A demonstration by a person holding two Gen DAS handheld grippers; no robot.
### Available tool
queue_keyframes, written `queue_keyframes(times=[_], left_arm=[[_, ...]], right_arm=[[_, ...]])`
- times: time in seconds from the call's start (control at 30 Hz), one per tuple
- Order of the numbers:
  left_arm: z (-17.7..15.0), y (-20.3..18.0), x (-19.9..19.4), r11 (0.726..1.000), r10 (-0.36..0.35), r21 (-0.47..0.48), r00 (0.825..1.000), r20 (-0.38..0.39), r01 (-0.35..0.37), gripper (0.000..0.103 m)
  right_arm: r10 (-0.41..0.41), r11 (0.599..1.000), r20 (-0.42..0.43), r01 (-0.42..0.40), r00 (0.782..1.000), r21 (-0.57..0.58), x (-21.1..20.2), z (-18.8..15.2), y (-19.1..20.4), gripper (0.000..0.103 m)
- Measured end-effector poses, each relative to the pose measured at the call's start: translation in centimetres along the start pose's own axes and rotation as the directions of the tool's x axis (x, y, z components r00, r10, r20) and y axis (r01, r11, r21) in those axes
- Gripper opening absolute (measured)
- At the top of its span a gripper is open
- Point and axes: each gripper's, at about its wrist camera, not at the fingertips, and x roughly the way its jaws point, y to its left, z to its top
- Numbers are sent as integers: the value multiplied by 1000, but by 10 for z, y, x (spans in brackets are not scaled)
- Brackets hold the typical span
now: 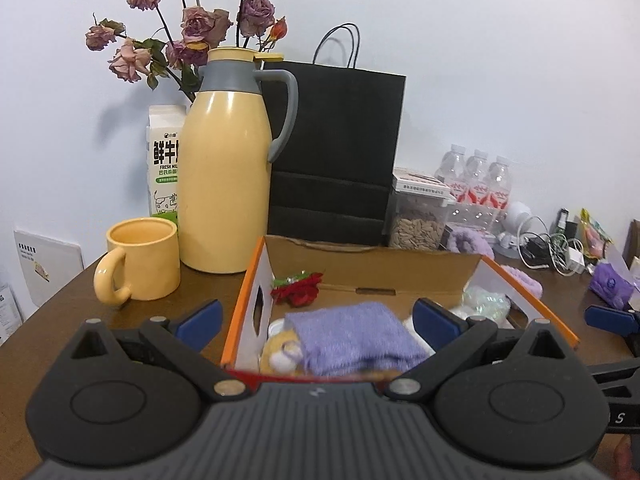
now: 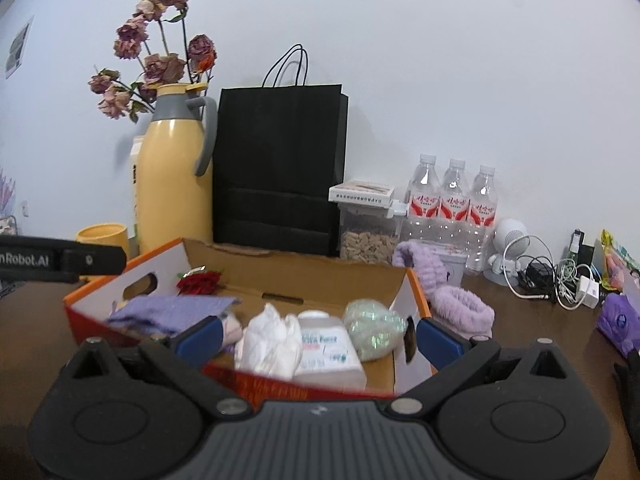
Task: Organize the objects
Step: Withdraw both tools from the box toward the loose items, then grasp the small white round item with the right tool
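Both the left tool (image 1: 316,316) and the right tool (image 2: 318,332) hang with fingers apart and empty over the near edge of the cardboard box (image 2: 296,276) on the counter (image 1: 208,284), the purple cloth (image 1: 352,332) lying just ahead of the left tool inside it and the white bottle (image 2: 328,344) just ahead of the right.

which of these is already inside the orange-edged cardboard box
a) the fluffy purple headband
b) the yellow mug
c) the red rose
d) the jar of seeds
c) the red rose lies in the back corner of the cardboard box, while the yellow mug, the purple headband and the seed jar all sit outside it on the table.
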Motion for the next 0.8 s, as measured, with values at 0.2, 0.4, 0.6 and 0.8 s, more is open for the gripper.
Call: queue_keyframes(times=[0.2, 0.4, 0.6, 0.8], left_arm=[[-24, 7, -19, 1000, -22, 17, 999, -32, 22, 103], [-41, 11, -27, 998, -51, 38, 996, -72, 53, 103], [-49, 17, -31, 997, -69, 25, 994, -85, 72, 103], [-52, 25, -25, 998, -61, -14, 991, -119, 60, 103]], right_arm=[[18, 1000, -40, -19, 999, -9, -19, -24, 3, 103], [33, 999, -57, -35, 998, -26, -29, -35, 6, 91], [77, 996, -125, -82, 989, -43, -16, -38, 13, 55], [107, 991, -179, -120, 978, -62, -1, -40, 21, 32]])
